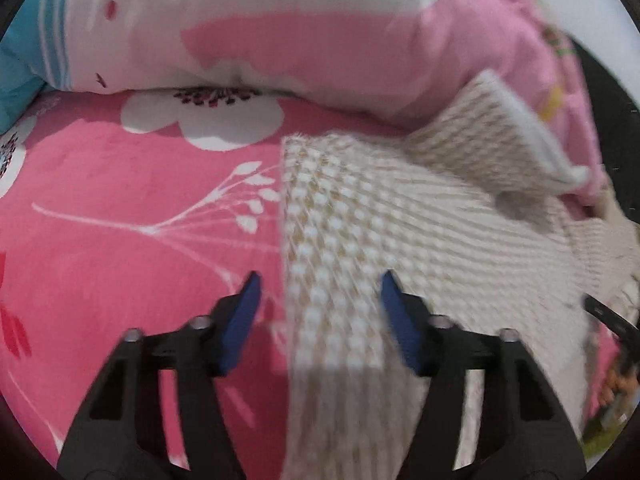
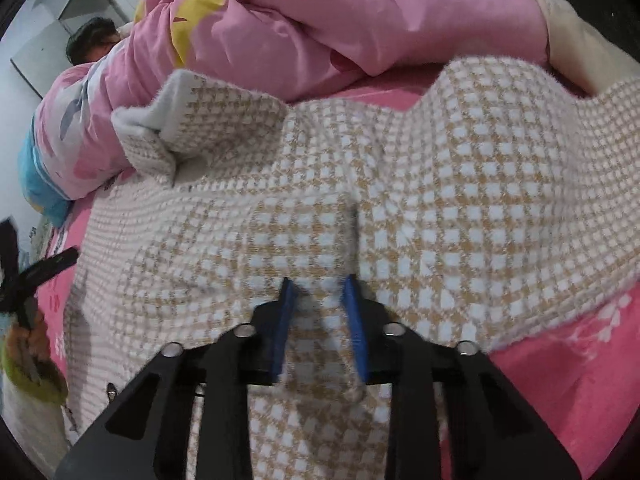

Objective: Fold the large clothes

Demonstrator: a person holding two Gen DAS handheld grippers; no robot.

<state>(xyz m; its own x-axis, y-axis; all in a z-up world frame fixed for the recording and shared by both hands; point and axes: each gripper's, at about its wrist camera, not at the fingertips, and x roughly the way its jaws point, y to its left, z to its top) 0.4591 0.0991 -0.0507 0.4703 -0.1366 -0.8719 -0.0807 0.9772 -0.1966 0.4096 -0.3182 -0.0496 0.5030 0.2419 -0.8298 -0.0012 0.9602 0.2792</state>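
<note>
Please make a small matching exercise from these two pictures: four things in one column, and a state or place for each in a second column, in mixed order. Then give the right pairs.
Things:
1. left gripper
2. right gripper
3. quilt
4. sheet

States or places:
A. pink, bunched up beyond the sweater
B. shut on a fold of the sweater
C. flat under the sweater, with white flowers
D. wide open over the sweater's edge

Pairs: 1-D, 2-B, 3-A, 4-C

No readable text, label, brand or number anywhere on the checked sweater (image 2: 400, 200), the floral bedsheet (image 1: 120, 200) or the pink quilt (image 2: 360, 12).
</note>
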